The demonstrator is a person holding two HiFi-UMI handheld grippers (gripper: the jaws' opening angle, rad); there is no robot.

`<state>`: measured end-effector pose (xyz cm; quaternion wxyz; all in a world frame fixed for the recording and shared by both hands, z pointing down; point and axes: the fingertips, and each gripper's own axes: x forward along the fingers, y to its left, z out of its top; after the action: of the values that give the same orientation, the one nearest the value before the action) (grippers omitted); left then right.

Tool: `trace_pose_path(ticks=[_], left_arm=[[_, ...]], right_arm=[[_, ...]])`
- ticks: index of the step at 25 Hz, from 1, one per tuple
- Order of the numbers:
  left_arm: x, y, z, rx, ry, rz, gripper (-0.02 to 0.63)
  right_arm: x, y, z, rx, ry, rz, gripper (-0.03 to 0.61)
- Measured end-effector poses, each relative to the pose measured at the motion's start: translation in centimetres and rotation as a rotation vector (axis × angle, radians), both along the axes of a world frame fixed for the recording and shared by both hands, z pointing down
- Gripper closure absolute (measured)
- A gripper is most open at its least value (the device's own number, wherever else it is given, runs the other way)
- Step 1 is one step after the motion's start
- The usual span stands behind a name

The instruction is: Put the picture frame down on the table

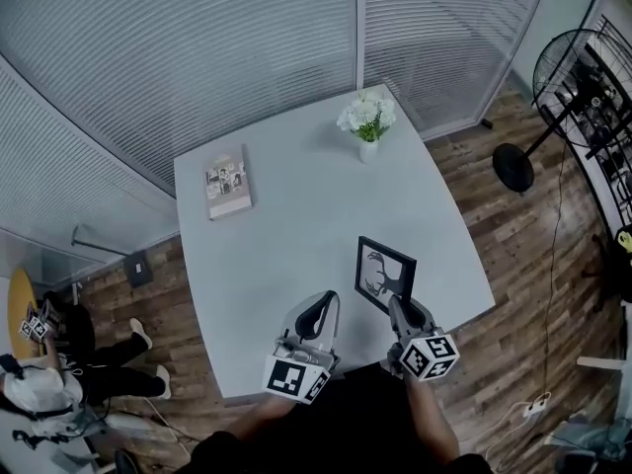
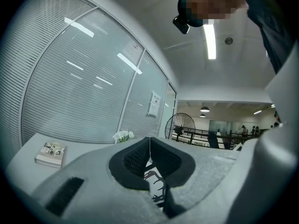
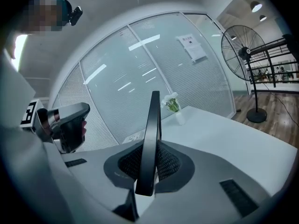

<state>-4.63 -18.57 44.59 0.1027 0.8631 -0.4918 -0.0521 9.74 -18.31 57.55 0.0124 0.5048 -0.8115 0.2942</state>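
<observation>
**Frame pinched by one edge near the table's rim**

Let go upright, the picture frame [image 1: 384, 273] could have toppled or slid off the table's [image 1: 296, 215] near right edge. The right gripper [image 1: 398, 306] was clamped on the frame's near edge. The left gripper [image 1: 318, 309], jaws together and empty, sat just left.

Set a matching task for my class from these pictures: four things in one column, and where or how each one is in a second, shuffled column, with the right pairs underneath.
Things
1. picture frame
2. book
3. vase of white flowers
4. left gripper

Place or state
A. jaws together, nothing between them
B. lies flat near the far left corner of the table
C. clamped by its edge in the right gripper
D. stands near the table's far edge

Pairs: 1-C; 2-B; 3-D; 4-A
</observation>
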Motion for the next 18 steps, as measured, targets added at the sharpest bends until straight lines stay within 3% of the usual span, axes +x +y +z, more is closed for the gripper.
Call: trace_pose_path(ticks=[6,12,18], left_arm=[[0.5,-1.4,1.0,-0.048,0.01,-0.004,0.594],[1.2,-2.1,1.0,-0.037,-0.022,-0.002,0.594],[1.3,-2.7,1.8,-0.067,-0.003,0.005,0.594]], right_arm=[[0.1,-2.2,3.8,-0.085,-0.016,-0.033,0.534],[0.3,-3.2,6.8,-0.16,-0.049,-0.047,0.534],[0.2,-3.9,9.2,-0.218,-0.065,-0.051,0.534]])
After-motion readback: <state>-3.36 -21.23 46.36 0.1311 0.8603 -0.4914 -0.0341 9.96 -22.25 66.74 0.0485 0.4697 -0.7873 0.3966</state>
